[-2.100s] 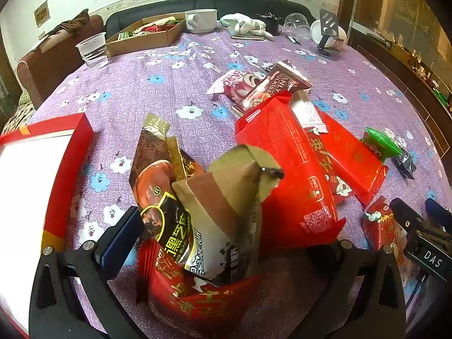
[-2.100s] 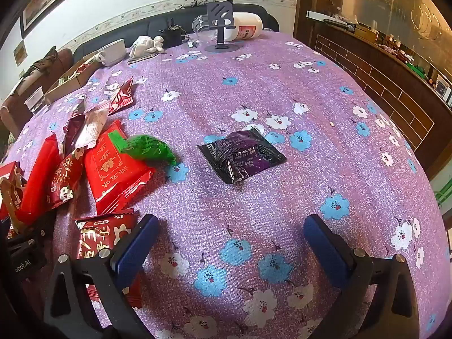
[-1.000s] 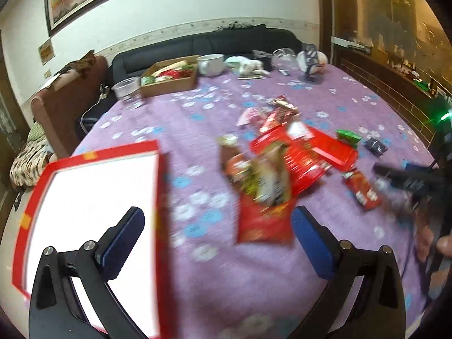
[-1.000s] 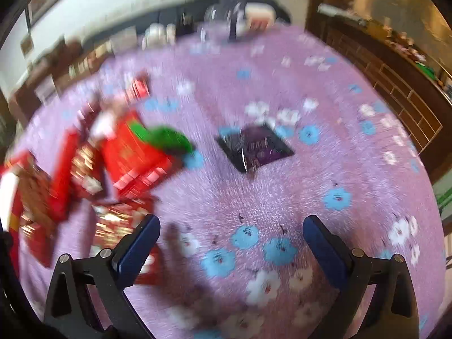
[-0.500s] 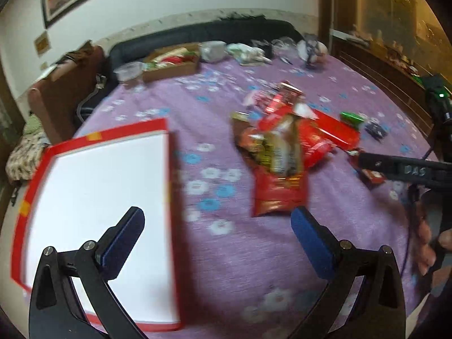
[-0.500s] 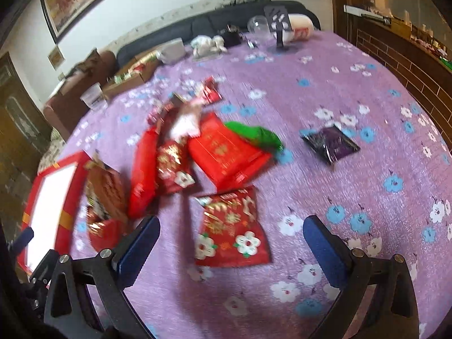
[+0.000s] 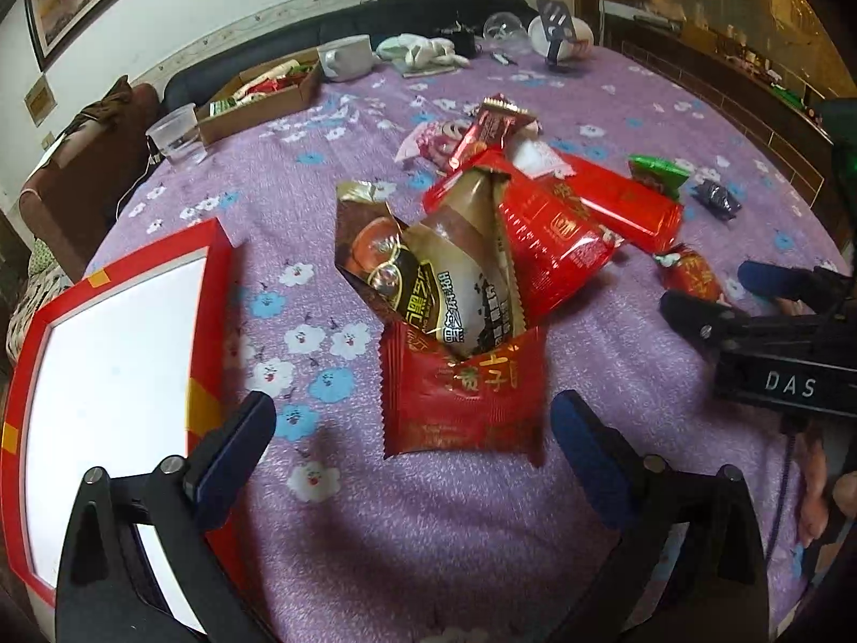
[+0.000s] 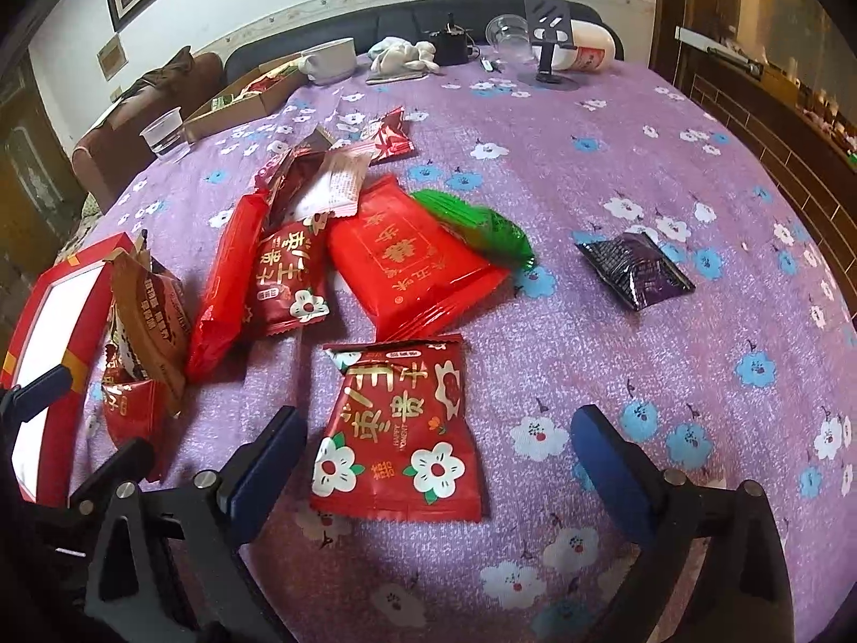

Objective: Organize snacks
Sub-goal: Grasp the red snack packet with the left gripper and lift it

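"DAS" stands in white on the right gripper. "HAPPY MOMENT" is printed small on the red flowered packet.

Our left gripper points steeply down, blue pads spread wide, jaws closing, nothing touching either pad. Our right gripper is pitched down much the same, pads wide apart, jaws also closing, no pad contact visible. In the left wrist view the right gripper shows at the right edge, side on, with part of the hand holding it below. The left gripper's fingertip shows at the left edge of the right wrist view.
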A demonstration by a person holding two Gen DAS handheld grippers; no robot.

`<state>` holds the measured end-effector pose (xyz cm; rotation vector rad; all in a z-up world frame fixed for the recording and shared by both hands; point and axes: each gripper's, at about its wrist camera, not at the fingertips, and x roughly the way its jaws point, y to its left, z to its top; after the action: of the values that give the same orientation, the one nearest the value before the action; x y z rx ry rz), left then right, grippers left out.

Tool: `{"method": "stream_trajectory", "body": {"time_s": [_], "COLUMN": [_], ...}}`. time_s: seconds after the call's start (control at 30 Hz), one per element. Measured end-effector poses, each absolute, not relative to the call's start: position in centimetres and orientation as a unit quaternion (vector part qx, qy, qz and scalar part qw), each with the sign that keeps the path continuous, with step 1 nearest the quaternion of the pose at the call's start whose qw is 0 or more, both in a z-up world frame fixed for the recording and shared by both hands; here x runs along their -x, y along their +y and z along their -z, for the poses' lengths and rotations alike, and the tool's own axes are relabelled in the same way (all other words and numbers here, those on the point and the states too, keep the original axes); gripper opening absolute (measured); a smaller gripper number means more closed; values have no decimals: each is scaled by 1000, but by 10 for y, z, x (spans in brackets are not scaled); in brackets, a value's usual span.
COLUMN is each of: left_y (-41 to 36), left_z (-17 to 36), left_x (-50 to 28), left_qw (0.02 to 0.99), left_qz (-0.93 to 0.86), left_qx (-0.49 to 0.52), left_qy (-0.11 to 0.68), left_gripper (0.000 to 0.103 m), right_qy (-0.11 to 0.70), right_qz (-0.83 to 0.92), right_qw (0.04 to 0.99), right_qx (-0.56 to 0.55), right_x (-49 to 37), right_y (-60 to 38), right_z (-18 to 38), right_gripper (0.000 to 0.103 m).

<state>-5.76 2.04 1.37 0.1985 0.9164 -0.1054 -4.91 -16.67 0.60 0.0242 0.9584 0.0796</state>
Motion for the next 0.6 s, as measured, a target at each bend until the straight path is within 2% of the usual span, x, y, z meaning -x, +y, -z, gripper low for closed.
{"method": "stream_trajectory", "body": {"time_s": [0.03,0.07,0.1,0.17,0.23,0.3,0.4,0.6], "left_y": [20,19,19,19,20,21,20,23], "left_z": [-13,-11,-10,-8,-9,-9,-10,-14], "left_x": [56,55,54,53,52,50,51,59], "left_qw": [889,888,887,886,886,885,886,893], "left_qz": [56,62,65,70,78,88,90,86], "left_qx": [-93,-90,-88,-82,-72,-59,-58,-66], "left_qy": [444,447,449,450,451,454,450,437], "left_gripper": [90,88,86,81,66,58,51,46], "right_qy": [458,455,455,455,453,453,455,457], "right_qz": [-33,-27,-22,-26,-26,-29,-31,-37], "right_qw": [888,890,890,890,891,891,890,889], "right_qx": [-7,-4,2,9,10,13,13,3], "right_x": [50,49,50,50,50,50,52,60], "right_y": [-168,-169,-170,-169,-169,-169,-167,-164], "right_z": [-7,-7,-8,-8,-8,-9,-10,-11], "right_gripper": [84,73,65,62,61,57,49,48]}}
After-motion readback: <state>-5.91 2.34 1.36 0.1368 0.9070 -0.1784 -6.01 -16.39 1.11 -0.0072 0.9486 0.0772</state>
